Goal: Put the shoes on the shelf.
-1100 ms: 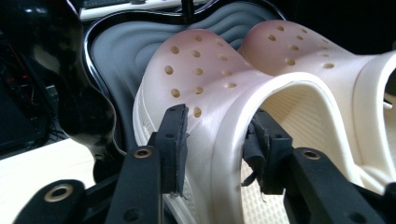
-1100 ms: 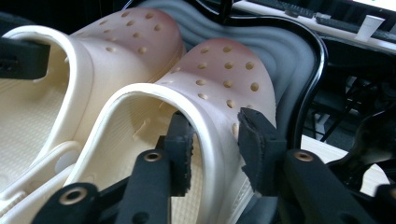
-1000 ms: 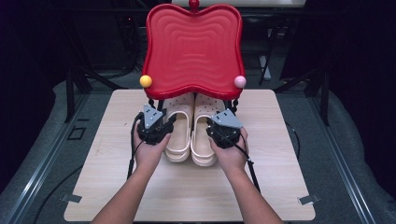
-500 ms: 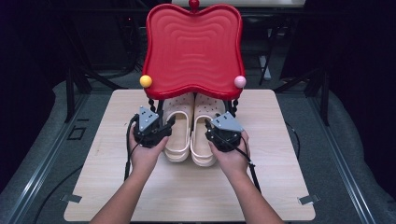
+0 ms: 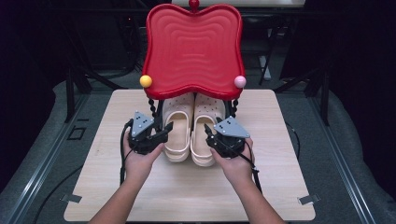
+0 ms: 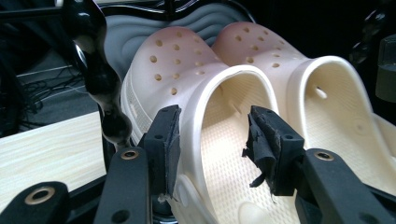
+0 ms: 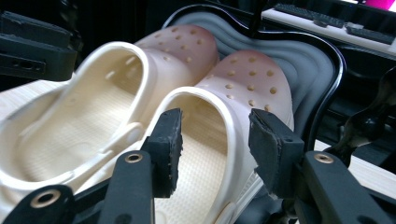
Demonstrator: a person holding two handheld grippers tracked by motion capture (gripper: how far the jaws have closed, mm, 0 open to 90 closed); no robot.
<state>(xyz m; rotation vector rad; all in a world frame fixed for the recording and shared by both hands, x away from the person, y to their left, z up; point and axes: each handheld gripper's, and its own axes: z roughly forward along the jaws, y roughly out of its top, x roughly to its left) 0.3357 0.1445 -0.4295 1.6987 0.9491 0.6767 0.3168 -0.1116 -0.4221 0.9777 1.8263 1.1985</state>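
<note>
A pair of cream clogs stands toes-away on the wooden table point(image 5: 187, 196), under a red wavy shelf point(image 5: 194, 46). My left gripper point(image 5: 159, 134) is at the heel of the left clog point(image 5: 177, 133). In the left gripper view, my left gripper point(image 6: 212, 144) is open and straddles that left clog's point(image 6: 187, 79) outer side wall. My right gripper point(image 5: 210, 136) is at the right clog point(image 5: 203, 135). In the right gripper view, my right gripper point(image 7: 217, 147) is open across the right clog's point(image 7: 243, 79) outer wall, one jaw inside and one outside.
The red shelf rests on black beaded legs point(image 5: 152, 105) that stand close outside each clog; one leg point(image 6: 100, 79) is just left of my left jaws. Yellow point(image 5: 145, 80) and pink point(image 5: 240, 81) balls mark the shelf's front corners. Bare tabletop lies towards the person.
Both hands have shifted only slightly at the clogs' heels; the left gripper has edged in towards the left clog's rim. The clogs have not moved.
</note>
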